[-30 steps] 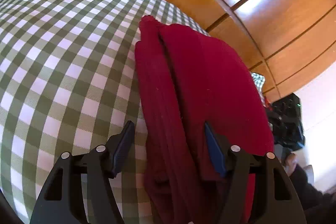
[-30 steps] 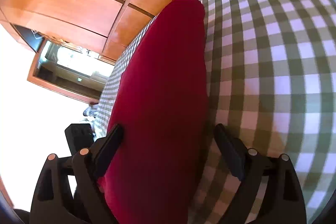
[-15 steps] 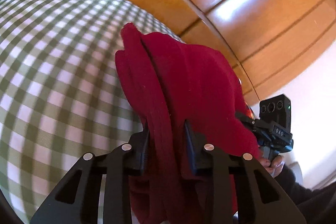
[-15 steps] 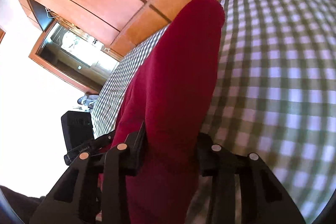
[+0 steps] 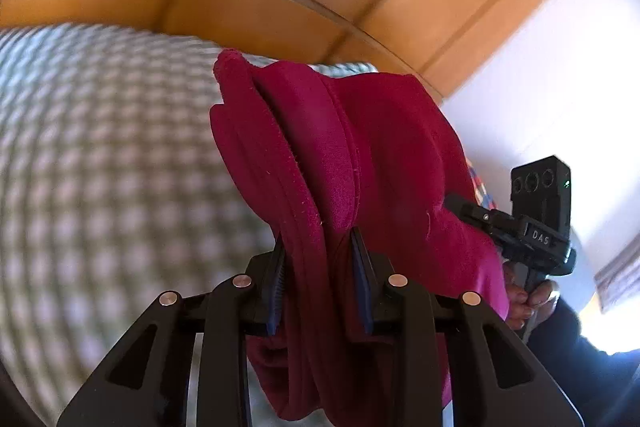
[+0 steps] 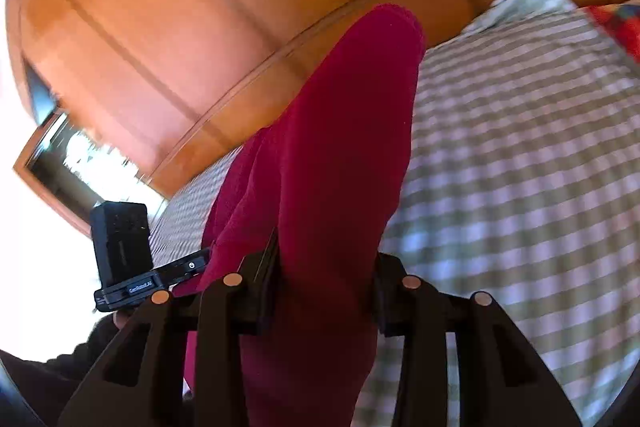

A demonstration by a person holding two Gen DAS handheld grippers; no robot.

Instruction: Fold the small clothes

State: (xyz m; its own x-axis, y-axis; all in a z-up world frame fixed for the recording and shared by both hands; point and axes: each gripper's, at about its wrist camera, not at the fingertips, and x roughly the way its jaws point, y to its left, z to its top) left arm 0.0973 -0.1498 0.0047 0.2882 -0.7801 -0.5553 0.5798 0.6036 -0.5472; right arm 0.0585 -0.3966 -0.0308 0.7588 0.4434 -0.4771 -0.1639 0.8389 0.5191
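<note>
While both grippers, L (image 5: 318, 259) and R (image 6: 326, 263), clamp the red cloth (image 5: 352, 163) above the checked sheet (image 5: 100, 147), risk: layers slip out of L's thick bunch, or uneven pull skews the fold.

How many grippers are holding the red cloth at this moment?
2. The left gripper is shut on one end of the red cloth, and the right gripper is shut on the other end. No other gripper shows in these views.
</note>
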